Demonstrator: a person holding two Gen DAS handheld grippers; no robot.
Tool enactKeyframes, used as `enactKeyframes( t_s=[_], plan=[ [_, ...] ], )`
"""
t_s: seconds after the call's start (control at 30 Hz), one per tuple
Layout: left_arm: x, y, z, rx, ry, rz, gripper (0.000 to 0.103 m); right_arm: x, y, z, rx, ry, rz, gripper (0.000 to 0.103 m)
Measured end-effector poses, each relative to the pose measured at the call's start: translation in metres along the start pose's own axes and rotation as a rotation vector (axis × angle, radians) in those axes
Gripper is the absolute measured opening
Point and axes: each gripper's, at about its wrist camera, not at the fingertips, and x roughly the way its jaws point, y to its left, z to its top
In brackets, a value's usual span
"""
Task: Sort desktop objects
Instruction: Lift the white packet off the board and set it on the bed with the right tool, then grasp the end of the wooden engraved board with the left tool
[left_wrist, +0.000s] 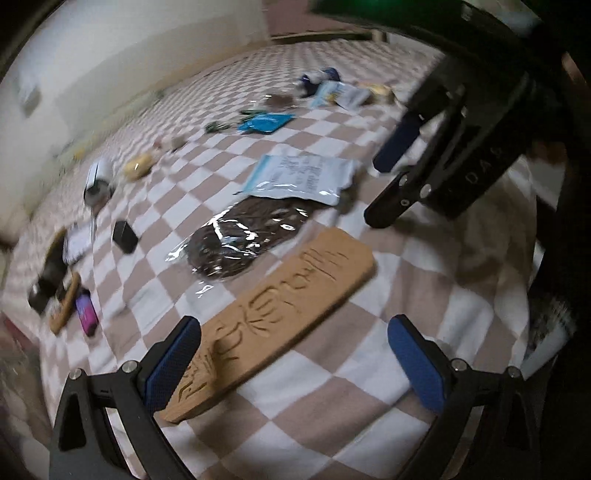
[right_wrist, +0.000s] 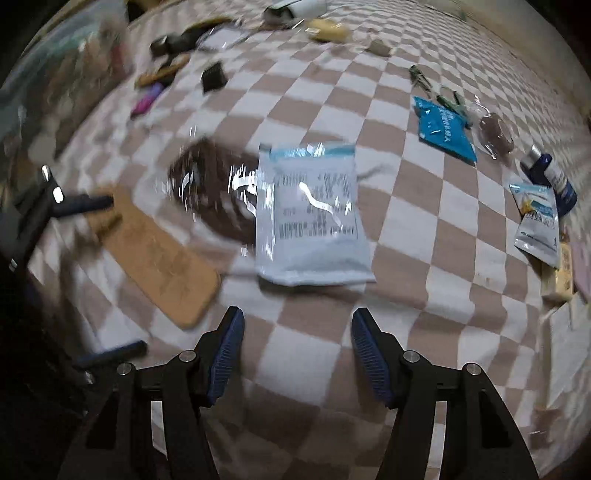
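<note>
My left gripper (left_wrist: 291, 347) is open and empty, just above a carved wooden board (left_wrist: 273, 314) lying on the checkered cloth (left_wrist: 332, 398); the board's near end lies by my left finger. Behind it lie a brown pad in clear wrap (left_wrist: 240, 240) and a pale blue printed pouch (left_wrist: 299, 177). My right gripper (right_wrist: 297, 350) is open and empty, hovering in front of the same pouch (right_wrist: 310, 218). The board (right_wrist: 155, 254) and wrapped pad (right_wrist: 210, 188) lie to its left. My right gripper also shows in the left wrist view (left_wrist: 384, 192).
Small items lie scattered: a black box (left_wrist: 125, 236), a pink gadget (left_wrist: 86, 315), a white can (left_wrist: 98, 181), a yellow object (left_wrist: 137, 166), a bright blue packet (right_wrist: 443, 127), a dark blue bottle (right_wrist: 552, 177), a white sachet (right_wrist: 537, 221). Boxes sit at the right edge (right_wrist: 561, 277).
</note>
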Motion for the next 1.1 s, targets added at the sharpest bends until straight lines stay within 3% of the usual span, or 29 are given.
enactKeyframes(
  t_s=[0.3,0.47,0.53,0.6,0.7,0.77,1.1],
  plan=[
    [0.015,0.009,0.005,-0.036,0.016,0.042,0.1,-0.009,0.006,0.002,-0.01,-0.027,0.017,0.063],
    [0.021,0.016,0.012,-0.091,0.012,0.024,0.082,-0.015,-0.006,0.004,0.054,-0.061,0.013,0.063],
    [0.018,0.012,0.015,-0.074,0.001,0.024,0.063,-0.017,-0.014,0.003,0.08,-0.08,0.012,0.063],
    [0.015,0.009,0.017,-0.059,-0.004,0.026,0.053,-0.017,-0.021,0.004,0.103,-0.103,0.004,0.063],
    [0.012,0.01,0.02,-0.069,-0.003,0.02,0.047,-0.017,-0.025,0.002,0.132,-0.122,0.016,0.063],
    [0.01,0.016,0.022,-0.091,-0.005,0.031,0.037,-0.017,-0.024,0.004,0.133,-0.13,0.02,0.063],
    [0.013,0.074,0.029,-0.31,0.022,-0.018,0.033,-0.026,-0.015,0.004,0.071,-0.174,0.02,0.063]
  ],
)
